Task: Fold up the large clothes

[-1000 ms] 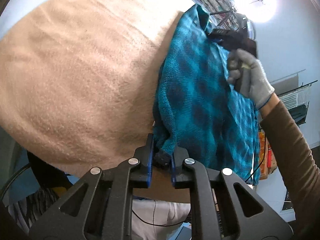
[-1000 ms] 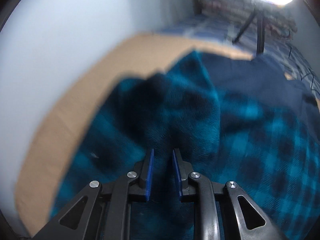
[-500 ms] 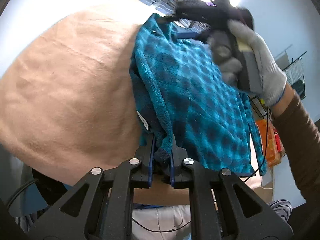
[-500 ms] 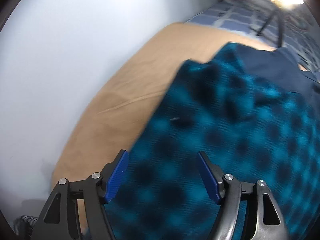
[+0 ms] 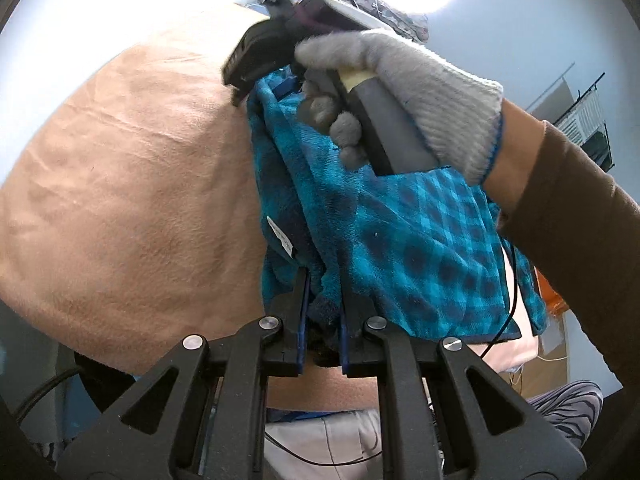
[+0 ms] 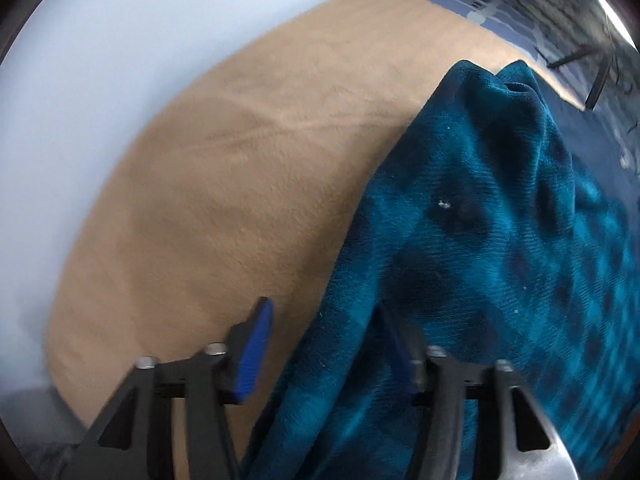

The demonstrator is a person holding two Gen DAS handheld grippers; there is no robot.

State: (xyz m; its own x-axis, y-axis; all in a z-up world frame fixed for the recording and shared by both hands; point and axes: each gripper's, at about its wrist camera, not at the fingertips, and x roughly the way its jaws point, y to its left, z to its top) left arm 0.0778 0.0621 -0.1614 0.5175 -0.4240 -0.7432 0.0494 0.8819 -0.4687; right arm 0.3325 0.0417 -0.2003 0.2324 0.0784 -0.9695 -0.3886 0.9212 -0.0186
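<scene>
A teal and dark blue plaid fleece garment [image 5: 420, 248] lies on a tan blanket [image 5: 132, 200]. My left gripper [image 5: 323, 304] is shut on a bunched edge of the garment near its white label [image 5: 280, 238]. My right gripper [image 6: 326, 350] is open, its jaws wide apart, with a fold of the garment [image 6: 500, 240] draped between them and over the right finger. In the left wrist view the right gripper [image 5: 276, 60] sits at the garment's far end, held by a grey-gloved hand [image 5: 400, 92].
The tan blanket [image 6: 240, 184] covers the bed beside a pale wall [image 6: 100, 60]. A blue checked cover [image 6: 492, 4] and a dark stand [image 6: 596, 80] lie at the far end. A wire rack [image 5: 592, 120] and orange items [image 5: 554, 296] stand at the right.
My right gripper let go of the garment and opened wide, then moved closer over its far end. My left gripper kept its hold on the edge.
</scene>
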